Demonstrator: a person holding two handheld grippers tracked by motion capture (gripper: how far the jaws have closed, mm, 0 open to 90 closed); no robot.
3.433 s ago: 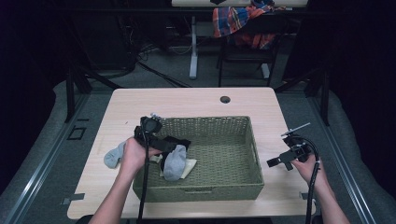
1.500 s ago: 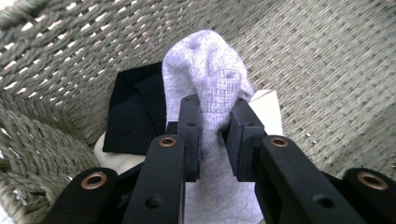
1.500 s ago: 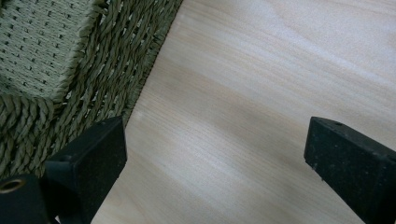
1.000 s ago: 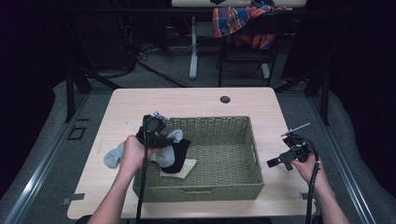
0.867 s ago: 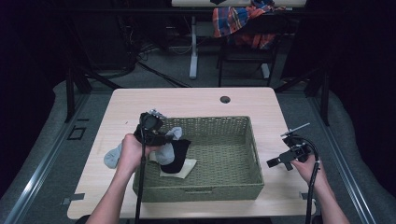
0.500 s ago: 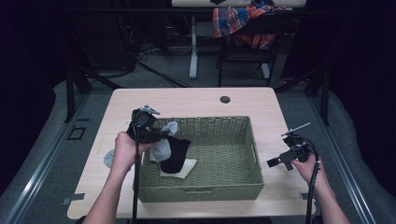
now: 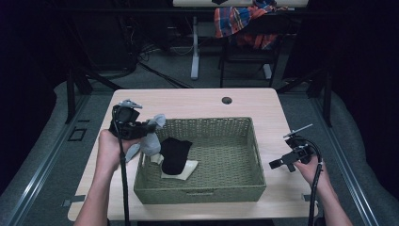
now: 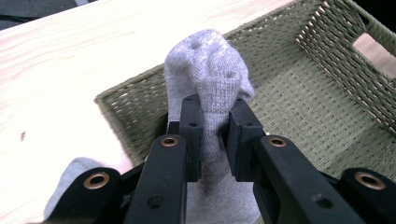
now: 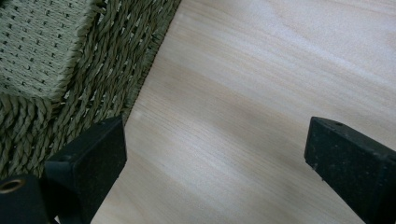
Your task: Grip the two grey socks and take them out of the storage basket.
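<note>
From the high view I am watching the left hand-held gripper holding a grey sock above the near-left corner of the woven basket, which is sitting in the middle of the counter; a black sock is lying inside the basket on a pale cloth. The right hand-held gripper is hovering just beside the basket's right wall. In the left gripper view, I am seeing the left hand-held gripper pinching the grey sock tightly between its jaws, the sock bunching up over the basket corner. In the right gripper view, the right hand-held gripper is standing with its jaws spread wide, gripping nothing, over bare counter next to the basket rim.
</note>
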